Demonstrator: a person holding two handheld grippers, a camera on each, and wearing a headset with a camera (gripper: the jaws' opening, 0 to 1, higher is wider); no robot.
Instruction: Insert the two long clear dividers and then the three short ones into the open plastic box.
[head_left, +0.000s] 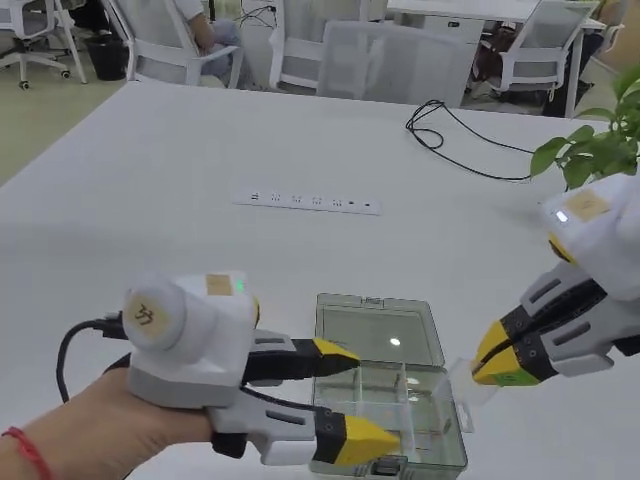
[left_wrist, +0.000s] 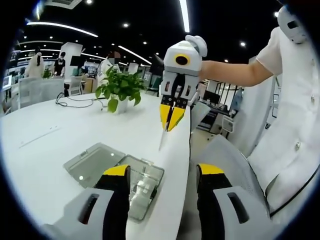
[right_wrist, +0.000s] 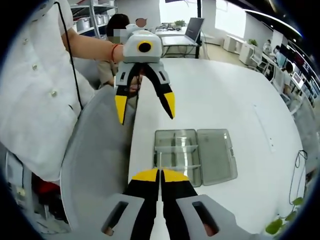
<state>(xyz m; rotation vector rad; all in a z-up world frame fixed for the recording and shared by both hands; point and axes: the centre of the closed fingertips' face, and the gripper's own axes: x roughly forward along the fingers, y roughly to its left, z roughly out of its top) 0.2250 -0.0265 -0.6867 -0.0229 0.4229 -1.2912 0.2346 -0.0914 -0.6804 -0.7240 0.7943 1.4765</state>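
The open clear plastic box (head_left: 400, 415) lies near the table's front edge, its lid (head_left: 378, 330) folded flat behind it. Clear dividers stand inside the box (right_wrist: 175, 152). My right gripper (head_left: 492, 362) hovers at the box's right side, shut on a short clear divider (head_left: 466, 382). In the left gripper view the right gripper (left_wrist: 171, 117) holds this divider (left_wrist: 163, 140) pointing down over the box (left_wrist: 142, 185). My left gripper (head_left: 352, 396) stands open at the box's left side, nothing between its jaws. The left gripper (right_wrist: 145, 105) appears open in the right gripper view.
A flush power strip (head_left: 308, 202) sits mid-table. A black cable (head_left: 450, 135) loops at the back right beside a potted plant (head_left: 592, 145). White chairs (head_left: 395, 60) line the far edge. The table's near edge runs close by the box.
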